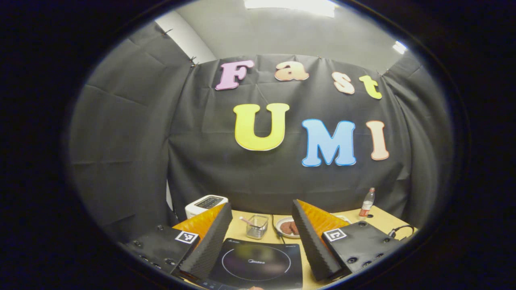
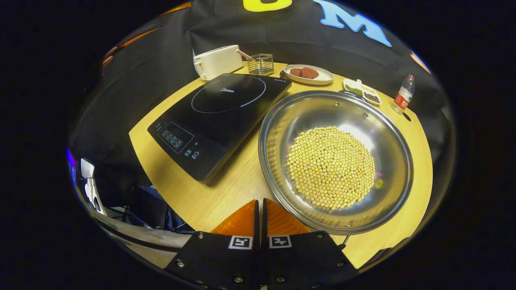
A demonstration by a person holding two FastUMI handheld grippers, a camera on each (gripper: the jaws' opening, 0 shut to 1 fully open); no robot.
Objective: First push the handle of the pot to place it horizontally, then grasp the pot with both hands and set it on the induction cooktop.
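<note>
A staged kitchen set inside a recording booth. Black cloth walls (image 1: 133,161) enclose a round wooden table (image 2: 225,189) laid with cooking things: an induction cooktop (image 2: 217,117), a white toaster (image 2: 217,61), a steel pot (image 2: 397,161) of pale beans, a plate (image 2: 322,78) of brown patties and a small bottle (image 2: 404,94). Above the cloth, plain white walls and a ceiling light panel (image 1: 290,6).

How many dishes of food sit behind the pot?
2: a round white plate with brown patties beside the wire basket, and a small divided white dish behind the steel pot of soybeans. Others may be hidden.
</note>
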